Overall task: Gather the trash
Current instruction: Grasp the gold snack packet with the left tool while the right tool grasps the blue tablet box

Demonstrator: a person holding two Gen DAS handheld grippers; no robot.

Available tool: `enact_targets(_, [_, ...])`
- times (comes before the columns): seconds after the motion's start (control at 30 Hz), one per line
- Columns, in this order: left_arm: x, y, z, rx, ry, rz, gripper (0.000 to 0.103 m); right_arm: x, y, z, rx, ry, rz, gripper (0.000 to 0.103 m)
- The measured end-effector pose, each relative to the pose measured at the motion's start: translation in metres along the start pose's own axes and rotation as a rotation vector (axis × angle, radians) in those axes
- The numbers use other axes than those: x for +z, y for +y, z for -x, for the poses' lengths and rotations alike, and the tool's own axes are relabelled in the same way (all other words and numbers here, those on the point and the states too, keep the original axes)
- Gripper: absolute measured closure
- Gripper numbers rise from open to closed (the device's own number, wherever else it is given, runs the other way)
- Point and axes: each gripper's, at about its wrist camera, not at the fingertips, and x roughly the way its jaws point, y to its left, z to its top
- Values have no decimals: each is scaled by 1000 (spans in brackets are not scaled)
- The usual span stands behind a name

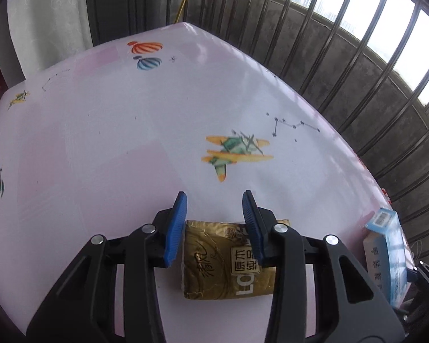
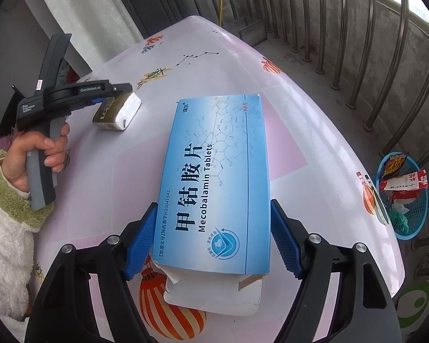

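A gold tissue packet [image 1: 223,260] sits between the blue pads of my left gripper [image 1: 214,194], which press on its two sides. The right wrist view shows the same packet [image 2: 111,111] low over the pink table [image 2: 300,114], under the left gripper [image 2: 123,93] that a hand [image 2: 40,148] holds. My right gripper [image 2: 213,203] is shut across the width of a blue medicine box [image 2: 214,157], its pads against both long edges. The box's near end is torn open with white flaps showing. From the left wrist the box [image 1: 386,254] appears at the far right.
A blue mesh basket [image 2: 409,200] with several wrappers in it stands on the floor beyond the table's right edge. Metal railing bars [image 2: 357,57] and a concrete wall run behind the table. A white curtain [image 1: 51,14] hangs at the back left.
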Motion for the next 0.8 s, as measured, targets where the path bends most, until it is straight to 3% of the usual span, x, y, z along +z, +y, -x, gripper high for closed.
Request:
enact_targets(0.2, [-62,17,39,-53,38,111,65,1,8,-5,5,-5,50,30])
enact_targets(0.43, [-128,29,79,-123,16,261,65,5,14,-9,30,0,67,30])
enact_targets(0.73, [-137,44,83,-183,47,366,65,0,16,-7,27,-13,83,30])
enact_targets(0.8, [-145,39,86,-228,62,371,65,-1,15,-6,31,-11,81,30])
